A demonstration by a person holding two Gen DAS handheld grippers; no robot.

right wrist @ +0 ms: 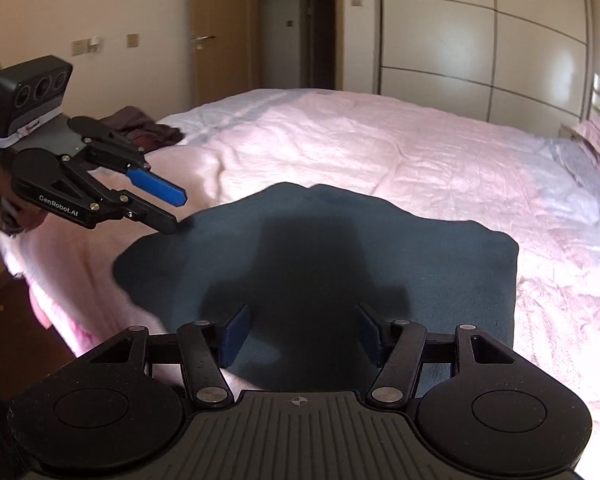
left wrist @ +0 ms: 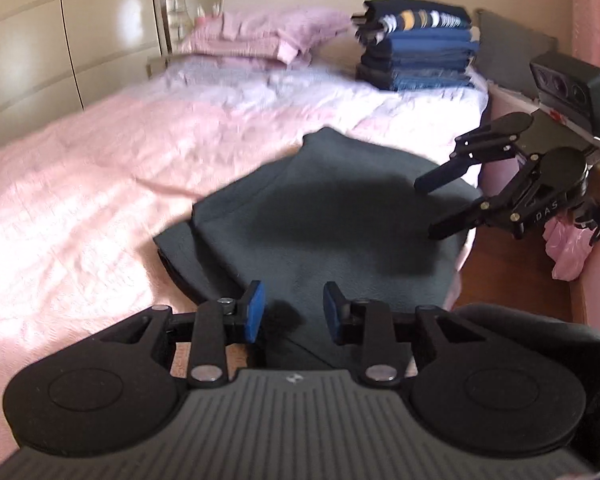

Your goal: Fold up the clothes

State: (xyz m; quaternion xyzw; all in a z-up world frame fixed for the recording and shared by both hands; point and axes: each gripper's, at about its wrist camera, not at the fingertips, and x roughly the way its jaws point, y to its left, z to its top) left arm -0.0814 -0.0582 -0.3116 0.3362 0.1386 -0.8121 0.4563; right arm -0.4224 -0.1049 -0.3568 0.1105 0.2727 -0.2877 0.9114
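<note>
Both claws, left [left wrist: 294,312] and right [right wrist: 300,334], hovered open above the soft, limp dark fleece garment [left wrist: 319,216] on the bed [left wrist: 100,184]; its edges looked easiest to pinch.

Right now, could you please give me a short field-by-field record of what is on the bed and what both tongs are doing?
surface: bed with pink cover
garment in work: dark fleece, lying partly folded near the bed edge
finished pile: stack of folded clothes at the far end
pillows: pink, beside the stack
left tongs: open, empty, above fleece
right tongs: open, empty, above fleece
</note>
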